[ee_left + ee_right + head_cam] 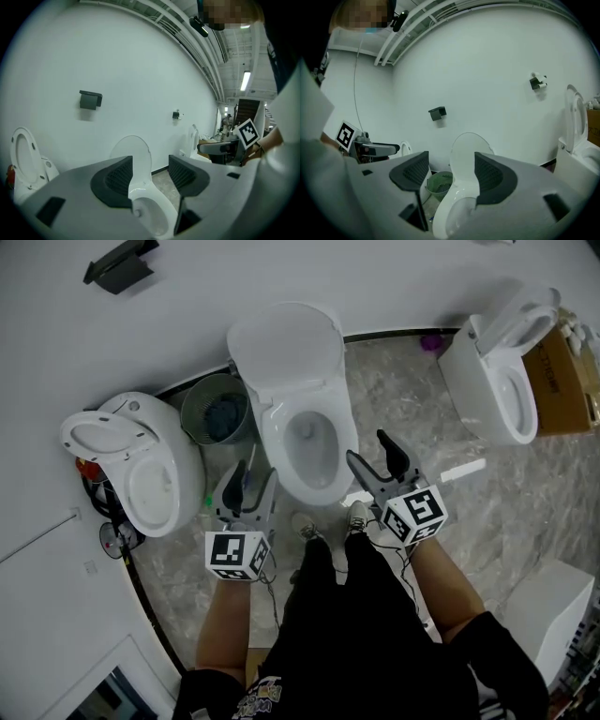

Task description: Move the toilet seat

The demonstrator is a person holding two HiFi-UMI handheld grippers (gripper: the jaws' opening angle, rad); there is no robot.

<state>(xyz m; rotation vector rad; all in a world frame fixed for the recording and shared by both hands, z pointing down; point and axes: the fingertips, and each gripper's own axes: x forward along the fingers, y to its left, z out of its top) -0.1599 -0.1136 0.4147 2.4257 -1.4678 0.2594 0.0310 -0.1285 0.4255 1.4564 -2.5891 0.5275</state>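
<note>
The middle white toilet (309,442) stands straight ahead of me with its lid and seat (286,345) raised against the wall and the bowl rim bare. My left gripper (251,480) hangs open beside the bowl's front left, touching nothing. My right gripper (367,448) is open at the bowl's front right, also apart from it. In the left gripper view the open gripper (150,176) frames the bowl and the raised lid (133,154). In the right gripper view the open gripper (451,176) frames the same raised lid (468,157).
A second toilet (141,460) with its seat up stands at the left, and a third toilet (497,381) at the right beside a cardboard box (565,381). A green bin (216,411) sits left of the middle toilet. The person's legs and shoes (323,531) stand before the bowl.
</note>
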